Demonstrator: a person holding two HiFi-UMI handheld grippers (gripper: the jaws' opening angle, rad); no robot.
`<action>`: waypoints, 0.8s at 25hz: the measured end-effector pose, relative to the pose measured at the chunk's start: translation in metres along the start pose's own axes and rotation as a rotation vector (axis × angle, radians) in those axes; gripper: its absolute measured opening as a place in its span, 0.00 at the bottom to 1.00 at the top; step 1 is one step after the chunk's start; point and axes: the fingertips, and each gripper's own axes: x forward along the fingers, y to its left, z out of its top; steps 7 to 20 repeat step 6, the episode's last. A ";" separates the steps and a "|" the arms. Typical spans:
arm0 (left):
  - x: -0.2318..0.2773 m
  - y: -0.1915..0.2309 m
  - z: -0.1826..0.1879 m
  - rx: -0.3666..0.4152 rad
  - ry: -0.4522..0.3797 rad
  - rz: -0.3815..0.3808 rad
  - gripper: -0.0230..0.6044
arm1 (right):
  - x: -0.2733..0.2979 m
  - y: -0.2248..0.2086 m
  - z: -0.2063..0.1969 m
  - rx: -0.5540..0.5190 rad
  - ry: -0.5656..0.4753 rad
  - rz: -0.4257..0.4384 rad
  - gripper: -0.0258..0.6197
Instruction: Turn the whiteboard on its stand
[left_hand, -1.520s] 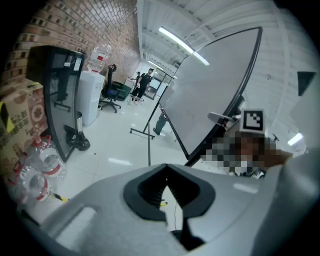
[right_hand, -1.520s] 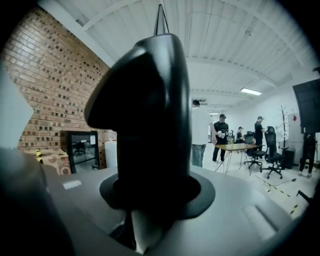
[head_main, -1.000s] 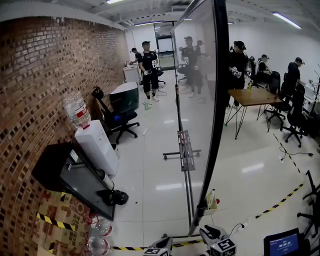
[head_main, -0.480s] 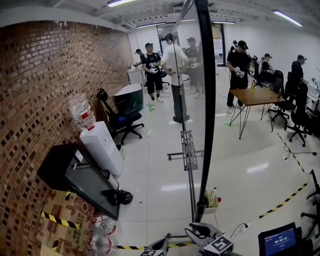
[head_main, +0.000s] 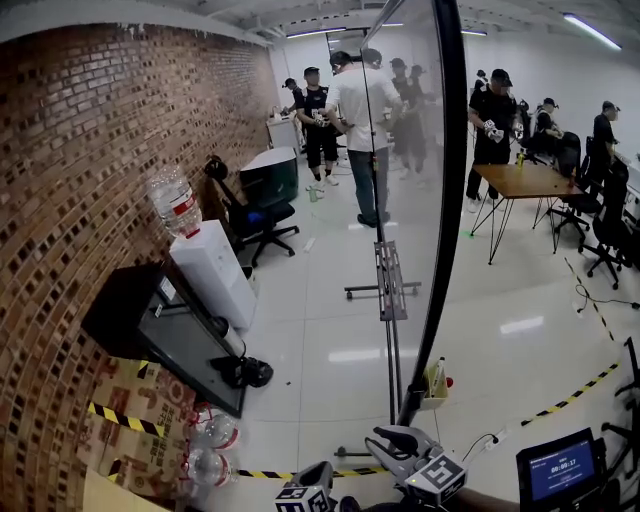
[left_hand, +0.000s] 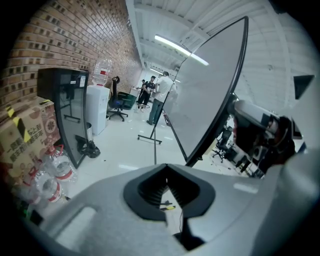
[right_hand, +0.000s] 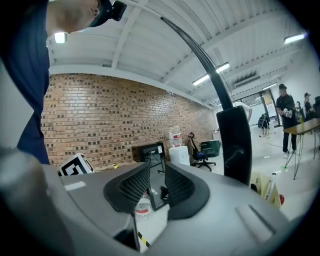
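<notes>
Whiteboard stands edge-on in mid-room. Its black frame runs from the top of the head view down to a low corner right ahead of the person. Its stand shows on the board's left side, feet on the white floor.

Right hand-held gripper sits just below that low corner, jaws apart with nothing between them. In its own view the frame rises just right of the jaws.

Left hand-held gripper is lower and to the left, jaws closed tip to tip, empty.

Off to the left: brick wall, water dispenser, black cabinet and bottles on the floor. Beyond the board stands a person in a white top. To the right is a wooden surface.
</notes>
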 end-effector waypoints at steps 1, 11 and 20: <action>0.007 -0.001 0.008 0.009 -0.014 -0.004 0.05 | 0.002 -0.005 0.006 -0.016 -0.011 -0.003 0.19; 0.056 -0.008 0.096 0.101 -0.173 -0.039 0.05 | 0.028 -0.043 0.063 -0.152 -0.113 -0.007 0.19; 0.056 -0.008 0.096 0.101 -0.173 -0.039 0.05 | 0.028 -0.043 0.063 -0.152 -0.113 -0.007 0.19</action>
